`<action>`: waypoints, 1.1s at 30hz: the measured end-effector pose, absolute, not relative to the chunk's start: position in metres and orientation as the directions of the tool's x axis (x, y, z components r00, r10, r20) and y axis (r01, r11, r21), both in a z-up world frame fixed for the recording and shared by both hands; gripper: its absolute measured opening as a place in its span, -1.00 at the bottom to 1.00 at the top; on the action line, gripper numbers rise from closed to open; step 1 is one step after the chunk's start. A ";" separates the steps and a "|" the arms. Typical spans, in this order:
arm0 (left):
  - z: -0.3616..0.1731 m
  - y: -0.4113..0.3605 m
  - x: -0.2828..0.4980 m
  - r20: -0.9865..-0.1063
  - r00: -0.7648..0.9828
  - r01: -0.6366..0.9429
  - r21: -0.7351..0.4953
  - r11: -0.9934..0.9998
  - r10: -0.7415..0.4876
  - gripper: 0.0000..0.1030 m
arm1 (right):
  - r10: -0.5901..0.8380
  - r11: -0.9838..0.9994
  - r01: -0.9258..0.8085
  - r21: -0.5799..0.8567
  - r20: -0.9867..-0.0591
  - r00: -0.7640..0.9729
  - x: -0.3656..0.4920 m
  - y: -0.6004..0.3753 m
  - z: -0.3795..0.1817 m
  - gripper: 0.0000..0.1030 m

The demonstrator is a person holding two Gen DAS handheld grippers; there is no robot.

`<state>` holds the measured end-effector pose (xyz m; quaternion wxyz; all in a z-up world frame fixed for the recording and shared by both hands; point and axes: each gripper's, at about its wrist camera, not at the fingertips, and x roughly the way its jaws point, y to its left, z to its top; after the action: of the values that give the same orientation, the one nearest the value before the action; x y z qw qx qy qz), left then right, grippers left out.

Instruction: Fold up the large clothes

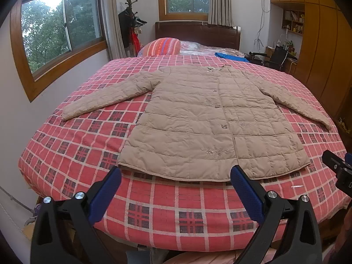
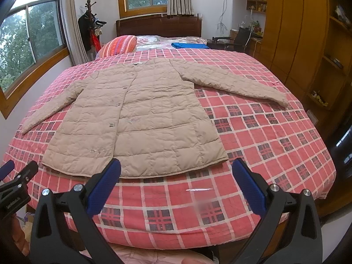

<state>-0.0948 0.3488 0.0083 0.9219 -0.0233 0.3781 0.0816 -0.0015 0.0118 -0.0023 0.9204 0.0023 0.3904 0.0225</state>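
**Beige quilted jacket lying flat on a bed, two open grippers waiting at the foot**

A beige quilted jacket (image 1: 211,118) is lying face up and buttoned on a red checked bedspread (image 1: 72,154), collar pointing toward the dark headboard (image 1: 198,34); both sleeves are spreading outward and the hem is running along near the foot of the bed; the left gripper (image 1: 176,182) is hovering just short of the hem, jaws spread wide and holding nothing; the right gripper (image 2: 176,176) is doing the same at the hem's right part, equally wide and empty; a striped pillow (image 1: 162,46) and a folded blue cloth (image 1: 231,56) are sitting well beyond the collar; folding is not looking begun. The padding is looking puffy and slippery, so a shallow pinch may be catching only the top layer and letting the back drag behind; uneven lifting could be skewing the fold; a sleeve may be bunching underneath.
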 end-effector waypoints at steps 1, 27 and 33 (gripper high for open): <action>0.009 0.348 -0.093 -0.701 0.701 -0.167 0.019 0.986 0.132 0.93 | 0.045 0.999 -0.041 0.022 -0.718 0.695 -0.002 0.013 -0.002 0.95; 0.025 0.298 0.047 -0.678 0.734 -0.063 -0.011 0.998 0.039 0.93 | -0.093 0.991 0.131 0.002 -0.693 0.715 0.087 -0.102 0.024 0.95; 0.006 0.264 0.151 -0.768 0.638 -0.027 -0.091 0.996 -0.053 0.93 | -0.139 0.983 0.180 -0.017 -0.713 0.688 0.151 -0.182 0.017 0.95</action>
<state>0.1511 0.2644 0.0057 0.9038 -0.0468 0.4253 -0.0073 0.1513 -0.1821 0.0168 0.9182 0.0271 0.3856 -0.0869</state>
